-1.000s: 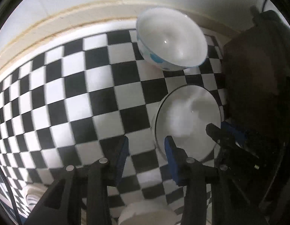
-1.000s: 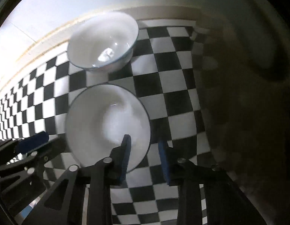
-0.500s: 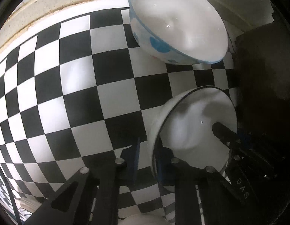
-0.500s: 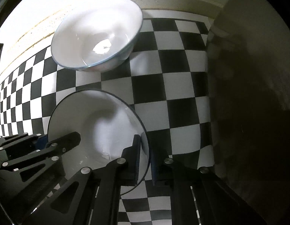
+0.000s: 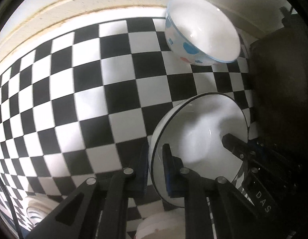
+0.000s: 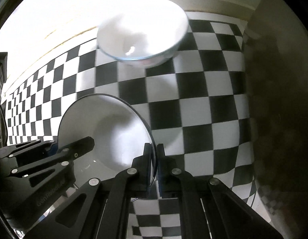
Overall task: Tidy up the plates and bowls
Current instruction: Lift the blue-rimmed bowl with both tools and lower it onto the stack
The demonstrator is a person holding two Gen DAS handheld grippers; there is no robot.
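Black-rimmed bowl [image 5: 201,131]: white, near the right end of the checkered surface [image 5: 84,99]. I have it by two opposite sides of its rim.
Left claw [image 5: 156,171]: clamped narrow on the rim, one finger inside, one outside.
Right claw [image 6: 155,167]: likewise pinched on the far rim; each claw shows in the other's view.
Blue-spotted bowl [image 5: 201,33]: farther back by the pale edge of the surface, apart from the held bowl, empty.
More white dishes [image 5: 158,227]: at my lower edge, blurred.
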